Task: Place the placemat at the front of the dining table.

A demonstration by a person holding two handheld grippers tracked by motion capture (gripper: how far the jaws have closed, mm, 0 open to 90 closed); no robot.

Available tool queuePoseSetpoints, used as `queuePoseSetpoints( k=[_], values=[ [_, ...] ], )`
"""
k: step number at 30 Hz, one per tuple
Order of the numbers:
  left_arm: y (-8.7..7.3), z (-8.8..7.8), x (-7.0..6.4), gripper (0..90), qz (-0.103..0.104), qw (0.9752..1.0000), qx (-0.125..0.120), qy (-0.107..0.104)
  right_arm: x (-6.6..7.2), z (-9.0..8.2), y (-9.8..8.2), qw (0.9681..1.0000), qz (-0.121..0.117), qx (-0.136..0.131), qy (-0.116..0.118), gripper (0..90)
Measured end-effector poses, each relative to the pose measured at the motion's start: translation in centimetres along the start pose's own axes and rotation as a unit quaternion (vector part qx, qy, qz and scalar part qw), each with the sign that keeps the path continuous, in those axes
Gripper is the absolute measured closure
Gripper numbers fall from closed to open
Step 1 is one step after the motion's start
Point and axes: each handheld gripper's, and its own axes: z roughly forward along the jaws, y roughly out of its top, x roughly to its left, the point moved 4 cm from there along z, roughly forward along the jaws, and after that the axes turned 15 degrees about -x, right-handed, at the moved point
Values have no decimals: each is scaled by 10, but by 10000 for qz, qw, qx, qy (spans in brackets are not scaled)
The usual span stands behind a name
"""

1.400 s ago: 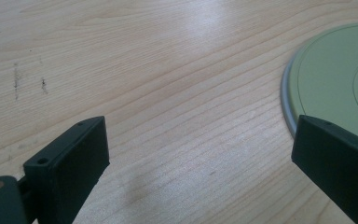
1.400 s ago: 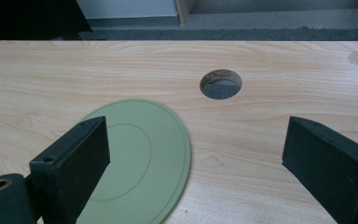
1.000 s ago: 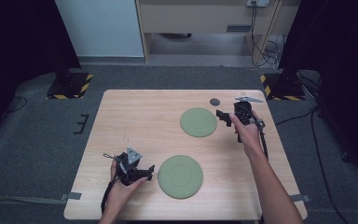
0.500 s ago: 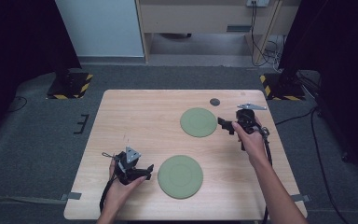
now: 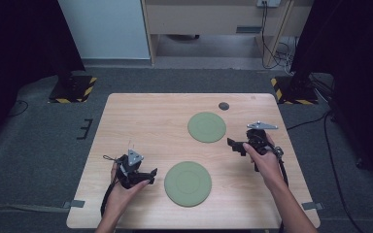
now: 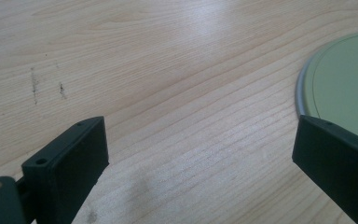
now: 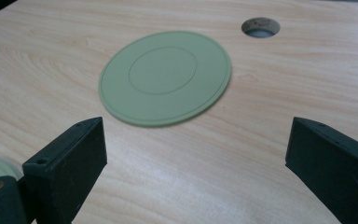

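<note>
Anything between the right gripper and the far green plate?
Nothing visible. In the right gripper view the open jaws look straight at the far green plate across bare wooden table. From the high view the right gripper sits just right of that plate, apart from it. The round hole lies beyond the plate.

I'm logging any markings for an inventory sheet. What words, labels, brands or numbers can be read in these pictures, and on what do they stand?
None can be read.
Near plate: plain green, only a raised ring, no text.
Far plate: the same, no text.
Table: bare wood grain and a cable hole, no label.
Left tongs and right tongs: plain black, no brand visible.
Floor stands' yellow-black stripes: hazard marking, no words.
</note>
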Motion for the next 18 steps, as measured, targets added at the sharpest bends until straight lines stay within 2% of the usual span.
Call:
queuePoseSetpoints(
  k=[18],
  values=[
    [-2, 3, -1, 25, 1, 10000, 33, -19, 11, -12, -27, 9996, -120, 229, 83, 59]
  ],
)
